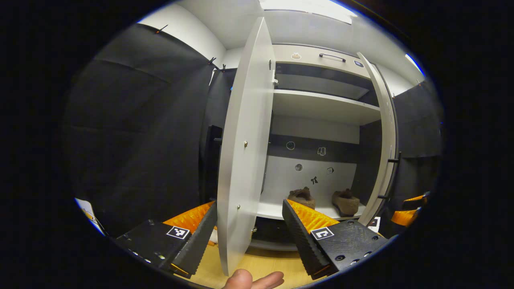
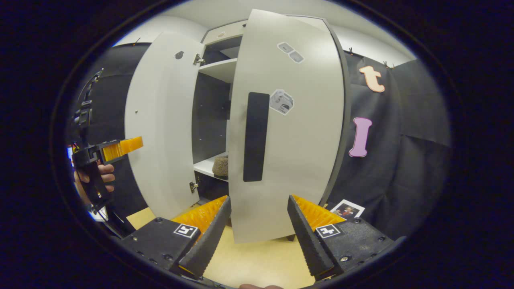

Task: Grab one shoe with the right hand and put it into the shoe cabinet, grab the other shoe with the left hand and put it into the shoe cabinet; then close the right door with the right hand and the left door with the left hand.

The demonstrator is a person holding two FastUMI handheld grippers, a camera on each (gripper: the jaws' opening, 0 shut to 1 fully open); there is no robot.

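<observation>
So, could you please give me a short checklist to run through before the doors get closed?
1. Both shoes on the cabinet shelf: ok, left shoe and right shoe sit inside.
2. Left claw open and empty: ok.
3. Right claw open and empty: ok.
4. Right door shut: not ok, partly open in front of the right claw.
5. Left door shut: not ok, wide open.
6. Shoes clear of the doors' swing: cannot tell.
</observation>
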